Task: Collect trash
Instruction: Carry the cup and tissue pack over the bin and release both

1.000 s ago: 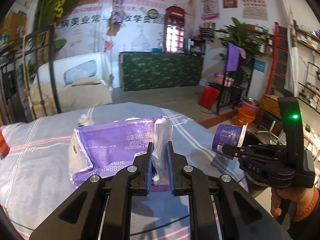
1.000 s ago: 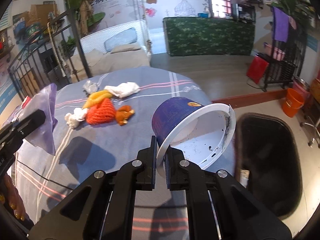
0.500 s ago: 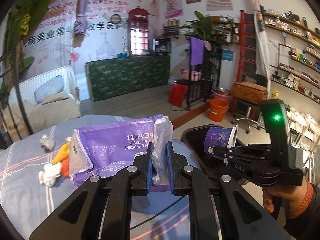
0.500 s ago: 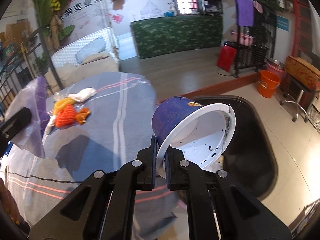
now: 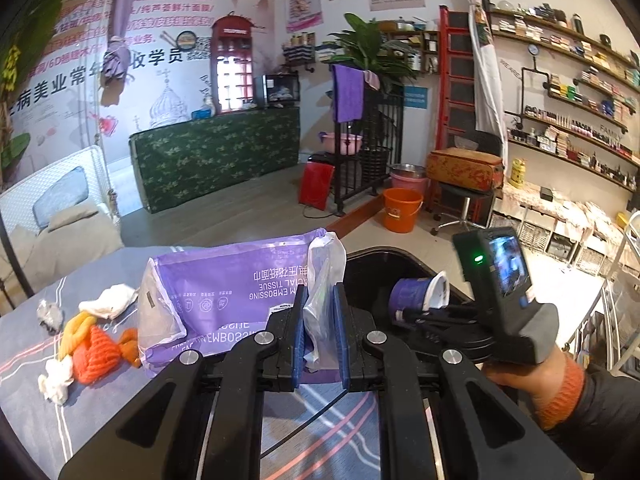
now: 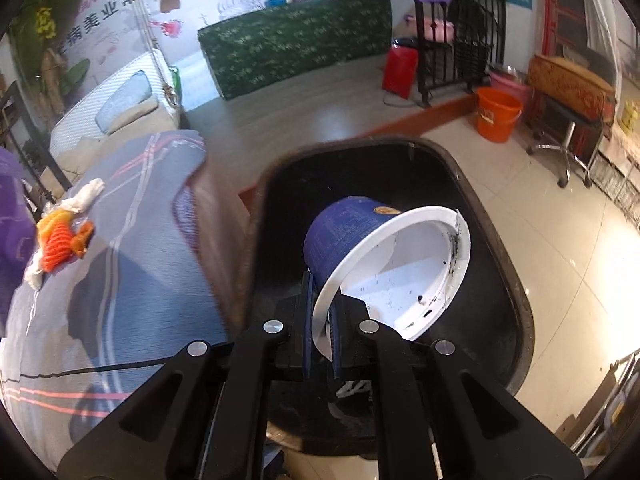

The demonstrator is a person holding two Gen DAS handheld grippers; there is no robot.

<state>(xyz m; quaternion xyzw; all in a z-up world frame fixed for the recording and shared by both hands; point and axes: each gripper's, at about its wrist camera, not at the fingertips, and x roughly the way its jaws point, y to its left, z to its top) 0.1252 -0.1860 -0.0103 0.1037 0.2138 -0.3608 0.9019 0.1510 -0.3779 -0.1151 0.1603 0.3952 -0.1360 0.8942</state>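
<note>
1. Over the black bin [image 6: 496, 240], the right hand-held gripper [image 6: 322, 320] pinches the white rim of a blue paper cup [image 6: 348, 232], tilted mouth-up.
2. Beside it, the left hand-held gripper [image 5: 320, 332] is clamped on the clear end of a purple tissue wrapper [image 5: 224, 292] above the striped worktop [image 5: 24, 412].
3. Orange netting [image 5: 94, 354] and crumpled tissues [image 5: 112, 295] lie on the cloth.

The tissue pack [image 5: 224, 296] is purple with white lettering and a clear plastic end. The cup [image 6: 360, 240] is dark blue outside, white inside, speckled black. The bin [image 6: 492, 280] is black. The cloth on the desk [image 6: 132, 248] is grey-blue with pink and white stripes. A net [image 5: 96, 354] on it is orange, beside white tissues [image 5: 110, 296]. The bucket [image 5: 402, 210] is orange.
</note>
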